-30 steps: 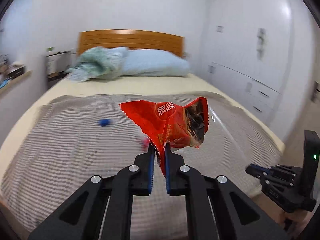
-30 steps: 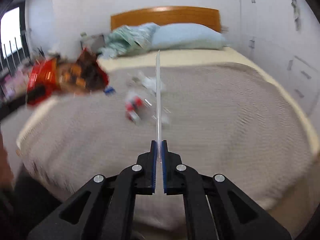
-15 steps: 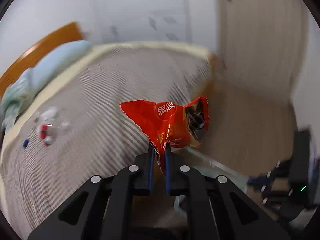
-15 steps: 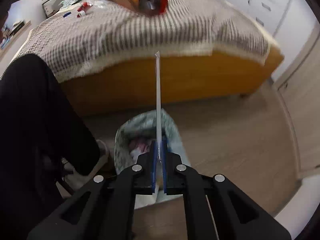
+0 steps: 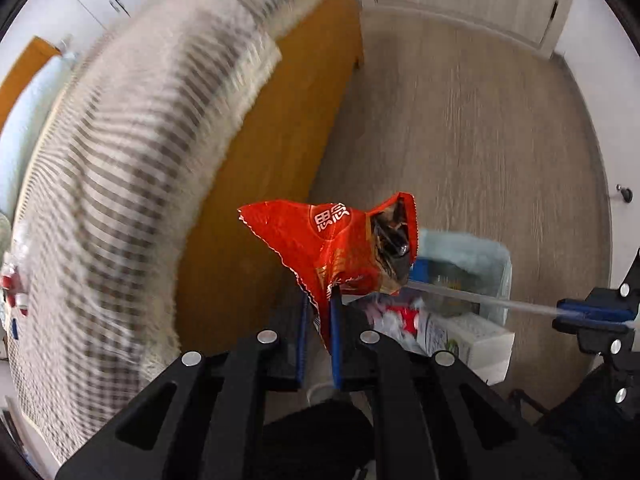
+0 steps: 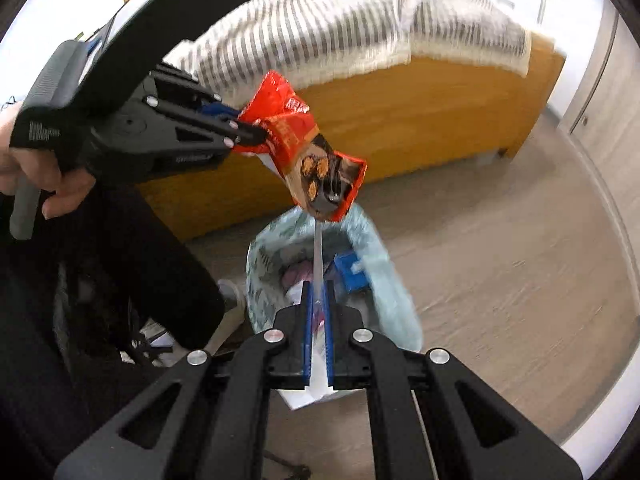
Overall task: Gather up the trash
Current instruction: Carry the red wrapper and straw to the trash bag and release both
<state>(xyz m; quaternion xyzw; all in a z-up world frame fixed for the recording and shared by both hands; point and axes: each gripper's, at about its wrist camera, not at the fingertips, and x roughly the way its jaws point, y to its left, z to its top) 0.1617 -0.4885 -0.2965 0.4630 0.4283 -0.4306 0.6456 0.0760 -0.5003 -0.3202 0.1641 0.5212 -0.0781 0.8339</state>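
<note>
Both tongs are hanging over the trash bin by the foot of the bed, pointing steeply downward. The left tongs (image 5: 319,312) are pinching a red snack wrapper (image 5: 340,248) by its crimped edge, the blue pads pressed flat against the foil. The wrapper is sticking out past the tips, its torn end gaping and showing a dark lining. In the right wrist view the same wrapper (image 6: 304,148) is dangling just above the bin's mouth, with a person's hand (image 6: 24,168) gripping the handle of the left tool.

The right tongs (image 6: 318,300) are pressed together on a thin clear straw (image 6: 317,256), which is running straight out from between the pads toward the wrapper's open end; whether its tip is touching the wrapper I cannot tell. From the left wrist view, the straw (image 5: 480,298) is reaching in from the right, crossing above the bin.

The trash bin (image 6: 384,280) is standing on the pale wood floor (image 6: 500,248), lined with a light green bag. Inside it are lying a blue box (image 6: 350,272), some pinkish and white scraps, and a white carton (image 5: 476,336).

Behind the bin, the bed's orange wooden frame (image 6: 420,120) is carrying a striped grey-and-white blanket (image 6: 340,20) that is drooping over its edge. A dark trouser leg (image 6: 160,264) is standing just left of the bin.
</note>
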